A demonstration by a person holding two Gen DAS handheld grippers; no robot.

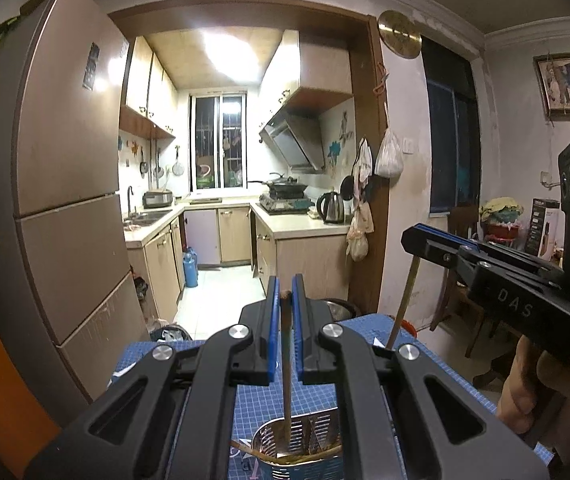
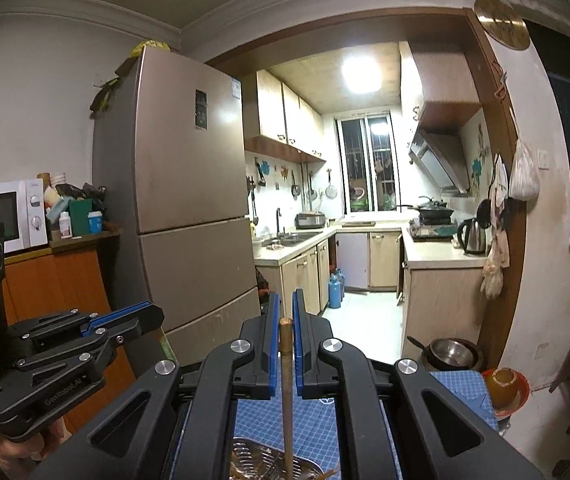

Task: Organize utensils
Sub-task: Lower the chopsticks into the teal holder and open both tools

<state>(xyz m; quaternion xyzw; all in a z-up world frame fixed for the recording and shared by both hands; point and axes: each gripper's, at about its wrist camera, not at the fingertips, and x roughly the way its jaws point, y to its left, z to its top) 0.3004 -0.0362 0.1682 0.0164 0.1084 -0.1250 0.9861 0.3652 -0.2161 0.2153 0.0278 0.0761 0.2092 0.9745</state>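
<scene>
Two chopsticks (image 1: 286,364), one per gripper (image 1: 285,294).

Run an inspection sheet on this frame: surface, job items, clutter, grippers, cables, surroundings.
Surface: blue grid mat covering the table.
Job's things: perforated metal utensil holder on the mat, wooden utensils inside. One chopstick runs from the left gripper into the holder; a second chopstick stands in the right gripper above a metal basket.
Clutter: orange bowl at the mat's far right corner.
Grippers: left gripper fingers close around its chopstick; right gripper likewise; contact not clear in either.
Cables: nothing seen.
Surroundings: fridge at left, microwave beside it, kitchen with kettle ahead.
</scene>
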